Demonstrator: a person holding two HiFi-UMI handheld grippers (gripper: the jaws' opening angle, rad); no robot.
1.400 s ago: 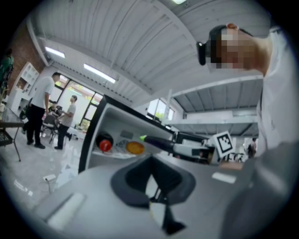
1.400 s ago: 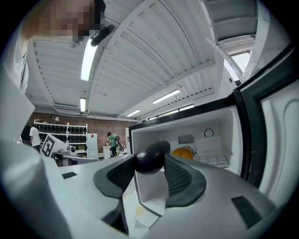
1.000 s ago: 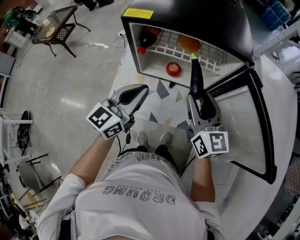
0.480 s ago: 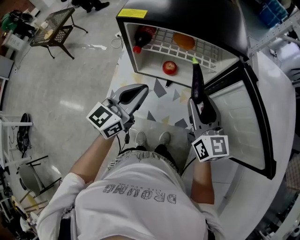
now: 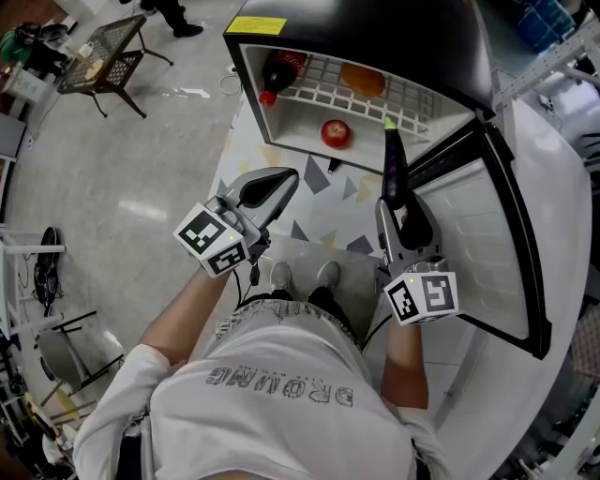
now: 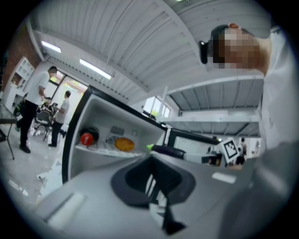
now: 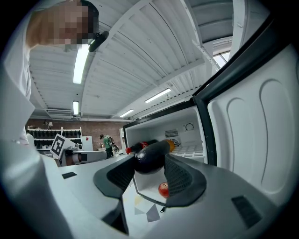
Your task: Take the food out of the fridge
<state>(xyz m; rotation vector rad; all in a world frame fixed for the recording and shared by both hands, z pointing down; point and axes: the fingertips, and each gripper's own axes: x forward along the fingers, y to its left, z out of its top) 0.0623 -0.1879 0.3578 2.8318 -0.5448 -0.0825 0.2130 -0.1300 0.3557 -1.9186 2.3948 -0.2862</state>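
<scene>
Head view: open fridge (image 5: 375, 28) at top of frame, its door (image 5: 487, 244) swung to the right
Right gripper (image 5: 401, 208): clamped on the thick end of a dark eggplant (image 5: 394, 169)
Eggplant axis: in line with the gripper, green stem tip pointing up-frame, just at the fridge's lower right opening; a pull straight down-frame should clear it
Left gripper (image 5: 267, 187): jaws together, nothing in them, left of centre, well short of the fridge
Food inside: red apple (image 5: 336, 133) on the fridge floor, orange (image 5: 364, 81) and red-capped cola bottle (image 5: 279, 71) on the wire shelf; the left gripper lies nearer these
Writing: yellow label (image 5: 256, 26) on the fridge top, too small to read; bottle brand unreadable
</scene>
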